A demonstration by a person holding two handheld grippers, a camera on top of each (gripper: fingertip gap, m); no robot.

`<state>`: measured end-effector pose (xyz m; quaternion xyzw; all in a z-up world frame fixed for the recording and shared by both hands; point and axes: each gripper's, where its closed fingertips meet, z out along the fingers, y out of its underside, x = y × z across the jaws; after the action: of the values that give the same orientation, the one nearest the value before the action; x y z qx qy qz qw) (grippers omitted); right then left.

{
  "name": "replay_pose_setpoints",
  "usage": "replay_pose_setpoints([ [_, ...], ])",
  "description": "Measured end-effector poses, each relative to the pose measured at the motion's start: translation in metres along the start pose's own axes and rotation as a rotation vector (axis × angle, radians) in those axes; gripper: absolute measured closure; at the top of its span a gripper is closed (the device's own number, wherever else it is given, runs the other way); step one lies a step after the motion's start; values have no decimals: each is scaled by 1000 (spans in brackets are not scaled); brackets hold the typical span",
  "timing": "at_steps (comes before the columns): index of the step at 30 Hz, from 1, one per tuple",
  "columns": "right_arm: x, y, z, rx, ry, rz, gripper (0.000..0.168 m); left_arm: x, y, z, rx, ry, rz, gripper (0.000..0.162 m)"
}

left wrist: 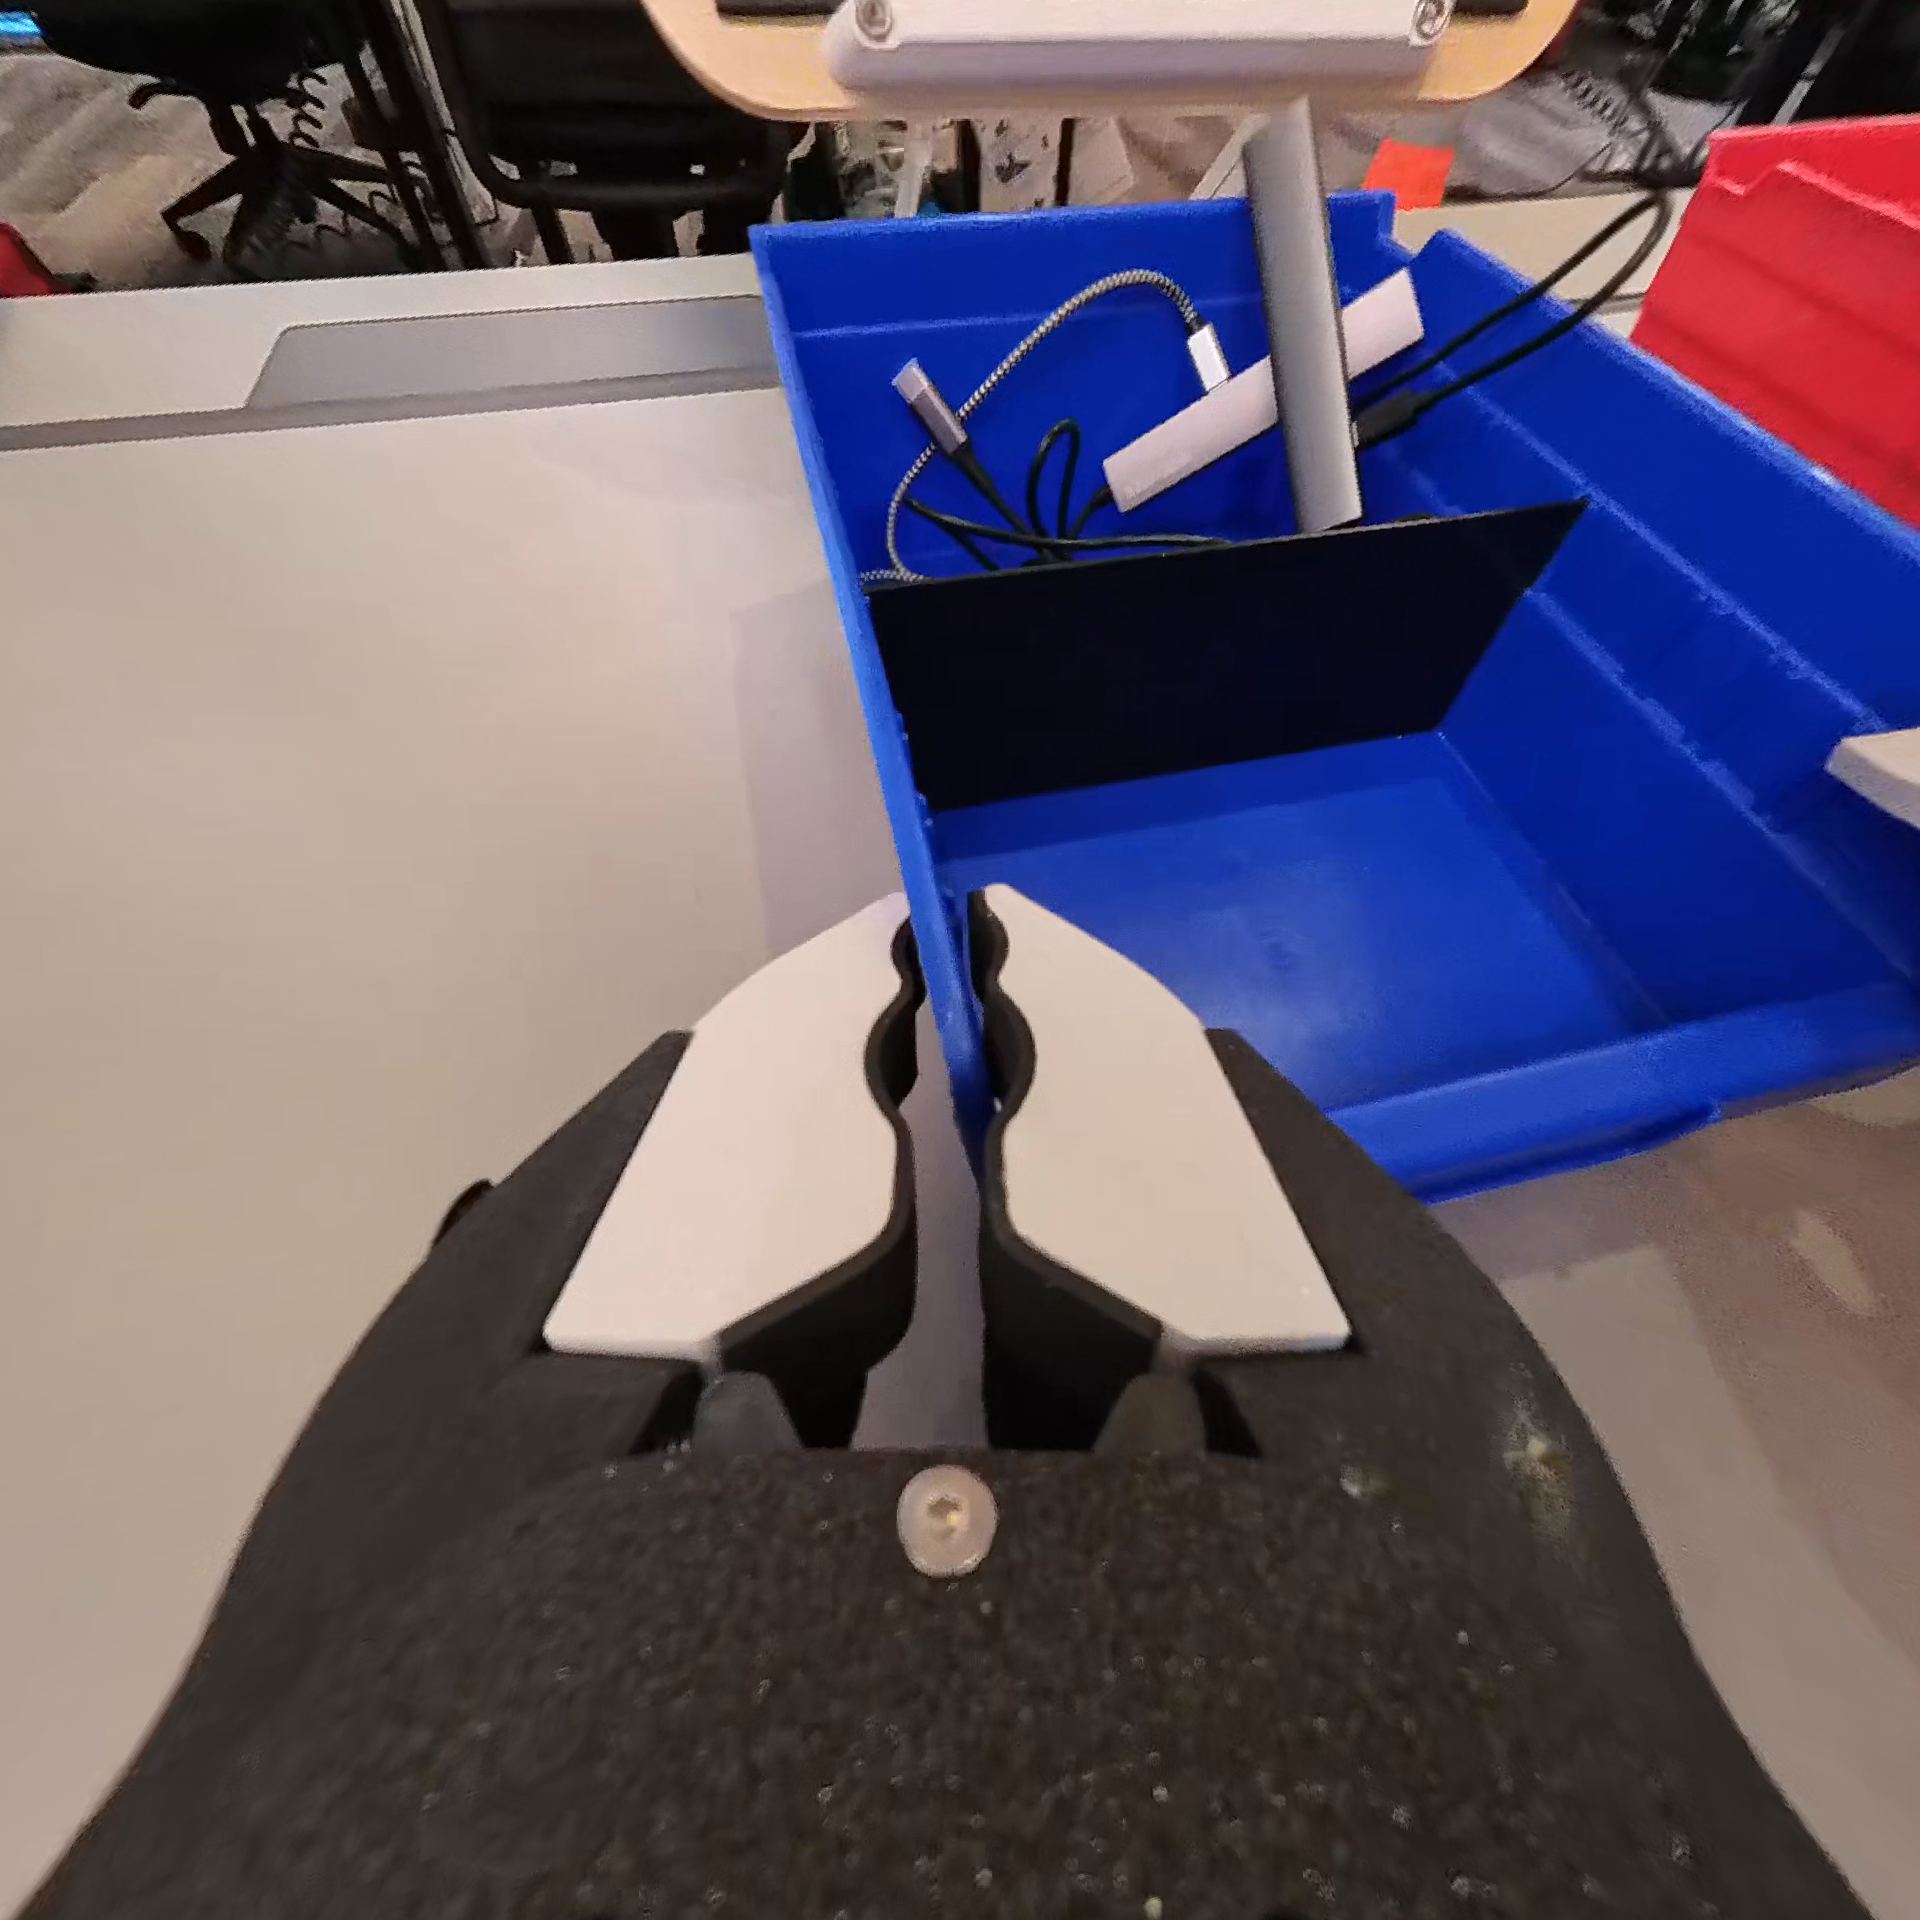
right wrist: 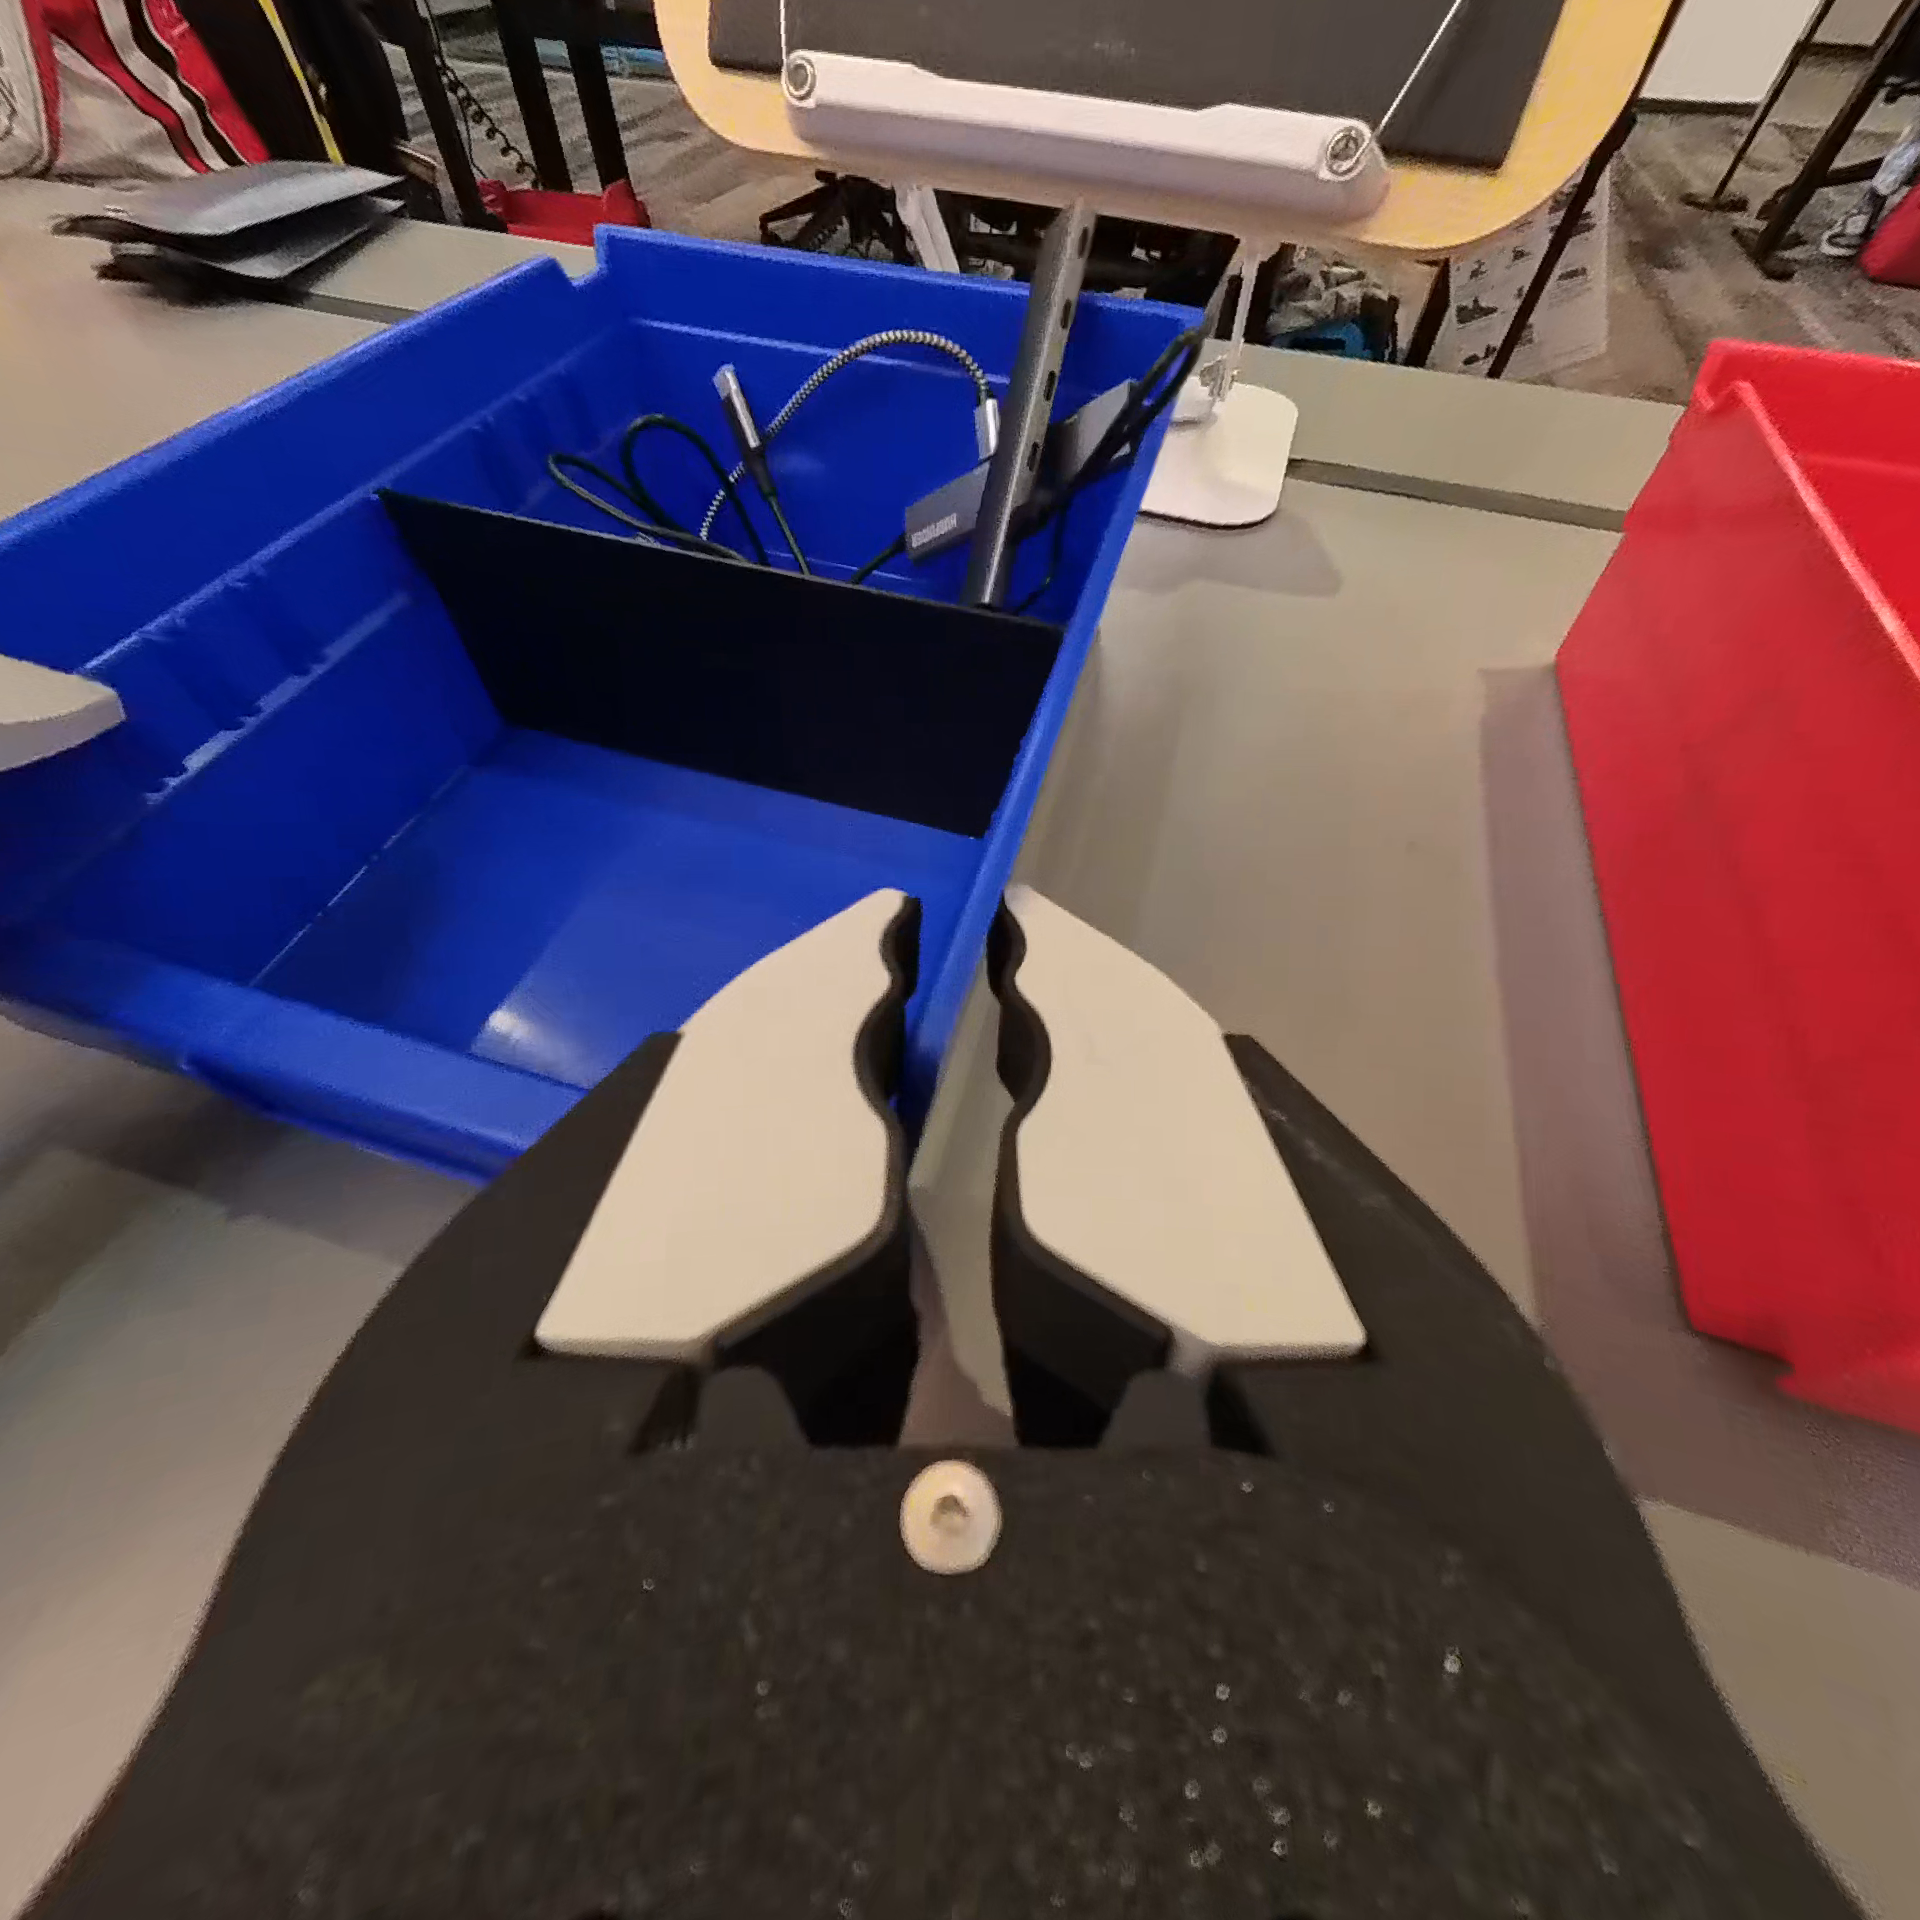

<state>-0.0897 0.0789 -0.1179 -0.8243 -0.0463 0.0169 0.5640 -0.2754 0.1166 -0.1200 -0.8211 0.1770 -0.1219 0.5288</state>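
Note:
A blue plastic bin (left wrist: 1683,665) stands on a grey table. A black divider (left wrist: 1195,665) splits it. The back compartment holds a braided cable (left wrist: 1039,343), thin black cables and grey flat adapters (left wrist: 1257,390). My left gripper (left wrist: 945,920) is shut on the bin's left wall near the front corner. My right gripper (right wrist: 954,920) is shut on the bin's right wall (right wrist: 1029,748) near the front. The tip of the right gripper shows at the right edge of the left wrist view (left wrist: 1881,774). The left gripper's tip shows at the left edge of the right wrist view (right wrist: 52,707).
A red bin (right wrist: 1766,883) stands on the table right of the blue one, about a hand's width away. A stand with a white base (right wrist: 1226,457) and a wood-rimmed board (right wrist: 1496,197) rises behind the blue bin. Dark folders (right wrist: 229,229) lie at the far left. The gap from one gripper's tips to the other's is roughly 20 cm.

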Motion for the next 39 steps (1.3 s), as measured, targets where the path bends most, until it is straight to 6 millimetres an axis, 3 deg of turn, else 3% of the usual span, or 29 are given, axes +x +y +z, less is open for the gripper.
replay_pose_setpoints([
  [5,-5,2,-9,-33,106,-15,162,-4,1,-5,-1,2,26,157],
  [9,-30,-9,-11,4,100,40,162,-28,-11,-20,45,-12,-22,158],
  [14,-86,-48,9,81,123,17,162,-96,-36,-33,143,-85,-65,158],
  [19,-161,-80,47,92,66,-8,162,-180,-27,-43,129,-141,-160,158],
  [22,-197,-81,72,57,33,0,163,-218,-15,-49,81,-189,-128,158],
  [25,-222,-68,89,-3,-6,15,163,-243,1,-49,12,-187,-129,158],
  [29,-236,-45,98,-28,-46,27,159,-257,13,-42,2,-164,-71,157],
  [34,-252,-48,83,-10,-300,19,144,-264,11,-47,45,-157,-147,153],
  [37,-237,-55,54,11,-429,-12,136,-274,2,-65,96,-203,-162,131],
  [39,-211,-58,34,34,-467,-49,134,-280,-7,-77,168,-232,-190,126],
])
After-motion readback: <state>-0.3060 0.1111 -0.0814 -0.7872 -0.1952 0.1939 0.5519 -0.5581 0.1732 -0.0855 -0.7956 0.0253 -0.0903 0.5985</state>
